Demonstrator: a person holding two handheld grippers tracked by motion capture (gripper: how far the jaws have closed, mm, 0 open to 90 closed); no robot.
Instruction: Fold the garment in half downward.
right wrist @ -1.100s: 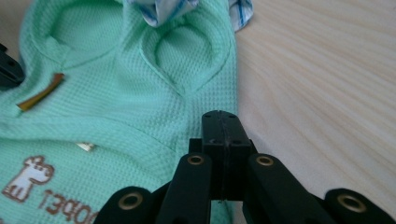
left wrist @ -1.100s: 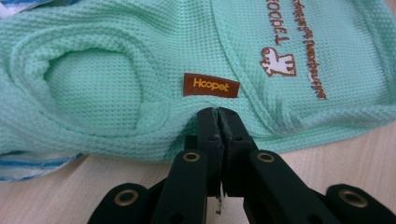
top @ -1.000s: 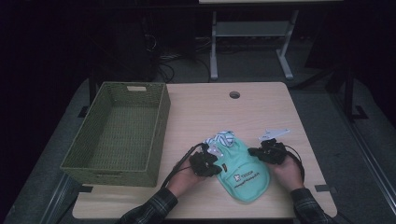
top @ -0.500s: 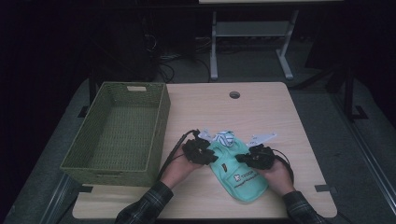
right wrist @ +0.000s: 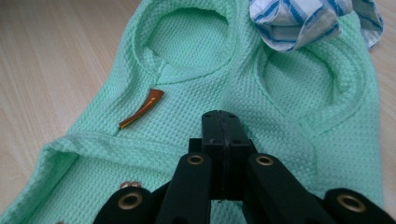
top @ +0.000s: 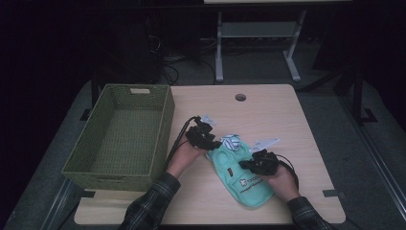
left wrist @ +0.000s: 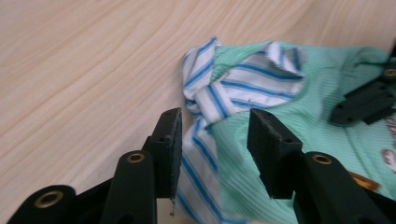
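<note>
The mint garment (top: pixel 242 175) lies on the worktop (top: pixel 287 120) at 3 o'clock of the basket (top: pixel 119 134), pinned by the closed right tongs (right wrist: pixel 223 135) so the open left tongs (left wrist: pixel 215 140) can take its striped collar (left wrist: pixel 243 88).

A basket (top: pixel 119 136) sits on the left part of the table (top: pixel 268 110). To its right, toward the near edge, lies a small garment (top: pixel 244 177), with a striped collar (top: pixel 233 142) at its far end. A hole (top: pixel 240 97) lies farther back.
</note>
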